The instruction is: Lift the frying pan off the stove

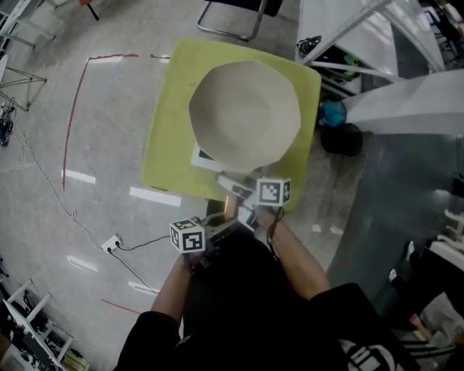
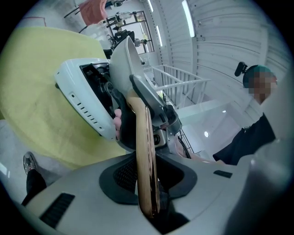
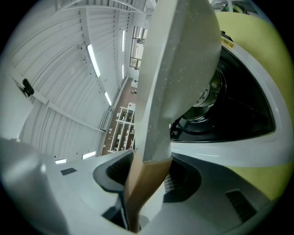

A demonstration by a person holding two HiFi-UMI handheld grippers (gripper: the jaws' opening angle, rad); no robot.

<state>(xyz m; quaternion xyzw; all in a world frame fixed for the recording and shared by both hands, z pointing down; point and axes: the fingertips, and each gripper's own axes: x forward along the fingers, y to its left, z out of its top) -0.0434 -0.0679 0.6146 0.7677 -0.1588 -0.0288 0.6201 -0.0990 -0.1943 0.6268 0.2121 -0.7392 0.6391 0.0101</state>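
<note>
1. Head view: frying pan over the middle of the yellow-green desk, hiding nearly all of the stove except a white corner at the pan's 7 o'clock. Handle pointing to 6 o'clock, toward the body, with left tongs and right tongs both on it, probably to steady a broad pan. Chair beyond the desk at 12 o'clock and cable on the floor at 8 o'clock, neither in the way.
2. Left gripper view: left tongs narrow, clamped on the thin edge of the wooden handle. Pan at 12 o'clock, tilted off the stove at 10 o'clock. Person at 3 o'clock, well apart.
3. Right gripper view: right tongs wider, closed on the broad wooden end of the handle beside the pan. Black top of the stove at 3 o'clock, with a gap to the pan: judged lifted clear.
</note>
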